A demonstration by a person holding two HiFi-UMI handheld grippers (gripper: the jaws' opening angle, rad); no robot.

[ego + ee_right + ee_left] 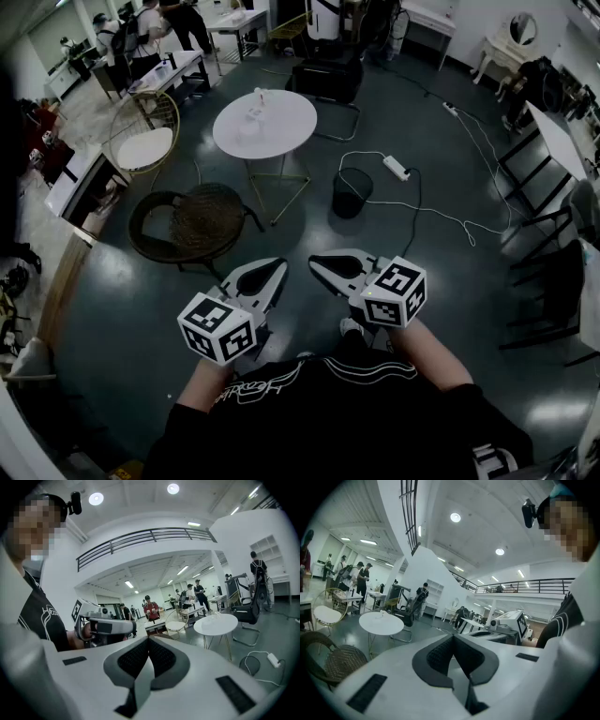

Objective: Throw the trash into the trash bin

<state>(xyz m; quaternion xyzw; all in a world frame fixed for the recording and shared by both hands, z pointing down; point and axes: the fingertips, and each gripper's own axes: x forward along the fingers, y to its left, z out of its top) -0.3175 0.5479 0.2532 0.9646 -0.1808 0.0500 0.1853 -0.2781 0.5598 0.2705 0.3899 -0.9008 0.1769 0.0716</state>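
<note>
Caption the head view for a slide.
Left gripper and right gripper, shut and empty, with round table and trash bin ahead.

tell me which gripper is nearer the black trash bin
Right. The trash bin stands straight ahead of the right gripper; the left gripper is farther off to the left.

Tiny, indistinct items point(255, 105) on round table point(286, 131)

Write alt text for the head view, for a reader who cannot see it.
A person holds the left gripper and right gripper, both shut and empty, over a dark floor. Ahead stand a round white table, a black trash bin to its right and a wicker chair to its left.
</note>
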